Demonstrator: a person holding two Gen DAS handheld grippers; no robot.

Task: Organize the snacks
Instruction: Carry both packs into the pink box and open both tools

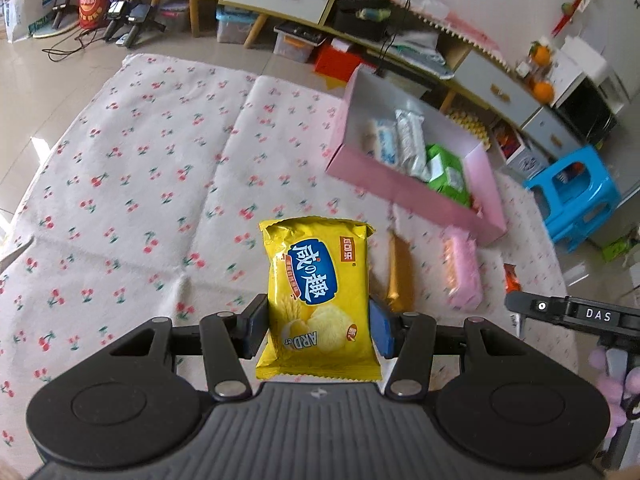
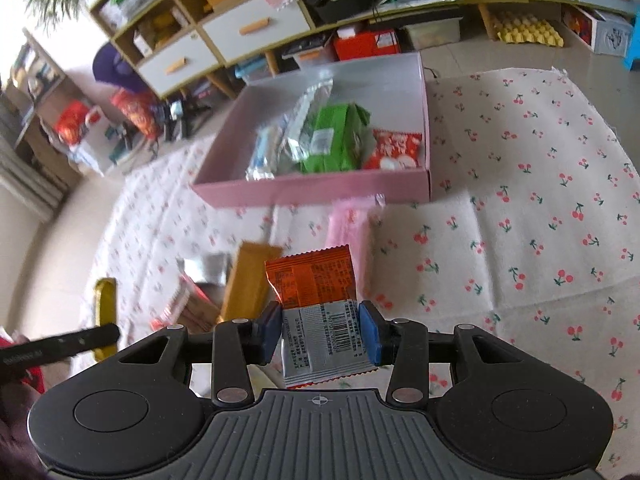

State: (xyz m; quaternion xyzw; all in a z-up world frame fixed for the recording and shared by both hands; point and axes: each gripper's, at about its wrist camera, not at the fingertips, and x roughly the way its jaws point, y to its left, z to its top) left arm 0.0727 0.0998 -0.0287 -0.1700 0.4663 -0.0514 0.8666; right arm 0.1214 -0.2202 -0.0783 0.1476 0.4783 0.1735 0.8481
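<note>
My left gripper [image 1: 319,330] is clamped on a yellow cracker packet [image 1: 319,298], blue pads pressing both long sides, packet upright between the fingers and lifted off the cherry-print cloth [image 1: 120,184]. My right gripper [image 2: 319,337] is closed on an orange-and-silver snack packet [image 2: 316,308], pads on the silver barcode end, orange end pointing forward, also clear of the cloth.

Left wrist view: just past the yellow packet, a gold bar wrapper [image 1: 400,272] lies on the cloth, with a pink wafer packet [image 1: 460,272] beside it on its right. Both are blurred. An orange scrap of packet [image 1: 512,278] shows at the cloth's right edge; I can't tell what it is. The right gripper's body labelled DAS [image 1: 576,314] pokes in at the right.

The pink box [image 1: 404,192] sits toward the far right corner of the cloth, open top. Inside: blue-and-white bar wrappers [image 1: 400,140] against the near wall and a green packet [image 1: 448,172] beside them.

Right wrist view: same pink box [image 2: 312,190] ahead at the far edge of the cloth, holding the silver-blue bars [image 2: 280,144], the green packet [image 2: 336,140] and a red-and-white packet [image 2: 394,150] in its near right corner. The pink wafer packet [image 2: 350,220] lies just in front of the box's near wall. The gold bar wrapper [image 2: 248,280] is left of my held packet, with a silver packet [image 2: 206,266] and a red-striped packet [image 2: 184,308] further left, all blurred. A yellow wrapper [image 2: 105,304] lies near the cloth's left edge, with the left gripper's black finger [image 2: 60,346] over it.

Beyond the cloth: tiled floor, low cabinets [image 2: 240,36] with orange handles, a blue plastic stool [image 1: 576,196].
</note>
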